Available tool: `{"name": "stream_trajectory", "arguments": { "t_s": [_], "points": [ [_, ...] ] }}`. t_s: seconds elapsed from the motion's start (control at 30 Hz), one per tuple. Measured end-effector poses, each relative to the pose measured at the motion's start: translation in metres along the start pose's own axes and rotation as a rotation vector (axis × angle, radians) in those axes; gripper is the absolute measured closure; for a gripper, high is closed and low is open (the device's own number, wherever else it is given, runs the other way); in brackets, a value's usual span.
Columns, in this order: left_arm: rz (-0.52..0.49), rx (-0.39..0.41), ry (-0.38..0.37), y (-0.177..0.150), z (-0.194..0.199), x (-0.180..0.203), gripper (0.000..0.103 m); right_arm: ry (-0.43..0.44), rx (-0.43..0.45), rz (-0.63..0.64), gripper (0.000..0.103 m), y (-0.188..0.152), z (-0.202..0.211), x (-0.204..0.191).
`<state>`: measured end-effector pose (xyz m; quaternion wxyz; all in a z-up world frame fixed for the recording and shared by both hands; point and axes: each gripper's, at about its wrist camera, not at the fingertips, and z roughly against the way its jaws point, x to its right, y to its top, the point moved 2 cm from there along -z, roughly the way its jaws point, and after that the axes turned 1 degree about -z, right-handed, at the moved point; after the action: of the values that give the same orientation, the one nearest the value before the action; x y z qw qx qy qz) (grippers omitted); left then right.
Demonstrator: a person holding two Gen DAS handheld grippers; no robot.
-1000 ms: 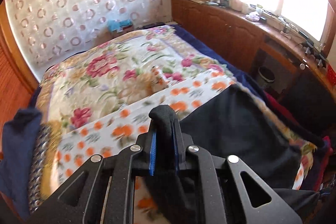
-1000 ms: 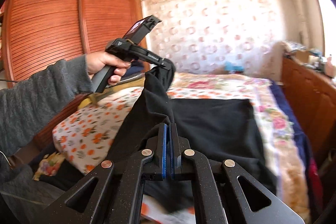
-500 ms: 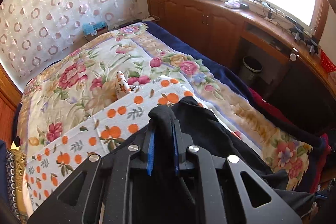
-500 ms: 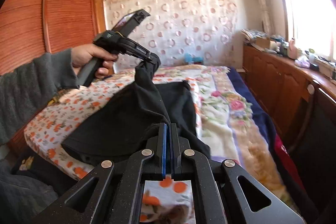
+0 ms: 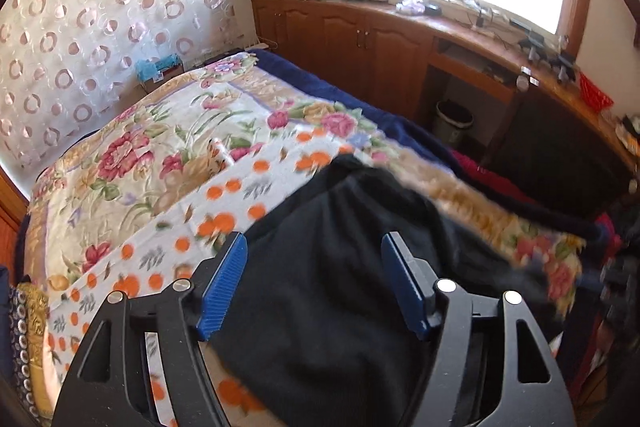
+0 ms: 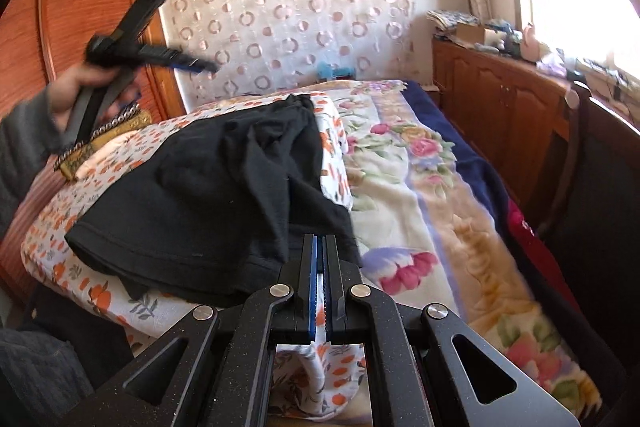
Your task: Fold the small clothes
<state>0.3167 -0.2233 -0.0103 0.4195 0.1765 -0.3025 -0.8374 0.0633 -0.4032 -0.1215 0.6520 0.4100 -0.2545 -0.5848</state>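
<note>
Left gripper and gripping hand motion-blurred, sleeve edge-cropped.

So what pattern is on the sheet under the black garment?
White with orange fruit and grey-green leaf sprigs, on the sheet; clearest in the left wrist view.

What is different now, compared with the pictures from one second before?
The left gripper let go of the black garment; its jaws are opening, the pads touching nothing. The garment dropped from its lifted peak into a crumpled heap on the orange-print sheet. The right gripper stays shut at the garment's edge.
</note>
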Motion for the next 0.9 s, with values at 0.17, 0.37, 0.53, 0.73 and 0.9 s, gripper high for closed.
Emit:
{"name": "stream_trajectory", "arguments": {
  "t_s": [0.17,0.37,0.53,0.73,0.9],
  "points": [
    [-0.004,-0.021,-0.009,-0.034,-0.009,-0.022,0.032,0.000,0.001,0.029,0.101,0.023,0.000,-0.008],
    [0.030,-0.046,-0.011,-0.054,-0.032,-0.046,0.032,0.013,-0.022,0.089,0.081,0.071,-0.034,-0.035],
    [0.057,-0.028,-0.026,-0.056,-0.039,-0.067,0.032,0.049,-0.060,0.146,0.055,0.118,-0.081,-0.050],
    [0.092,-0.018,-0.048,-0.057,-0.050,-0.087,0.032,0.075,-0.137,0.154,0.055,0.171,-0.146,-0.035],
    [0.131,-0.016,-0.079,-0.058,-0.059,-0.099,0.035,0.101,-0.232,0.121,0.055,0.196,-0.201,-0.016]
  ]
}}
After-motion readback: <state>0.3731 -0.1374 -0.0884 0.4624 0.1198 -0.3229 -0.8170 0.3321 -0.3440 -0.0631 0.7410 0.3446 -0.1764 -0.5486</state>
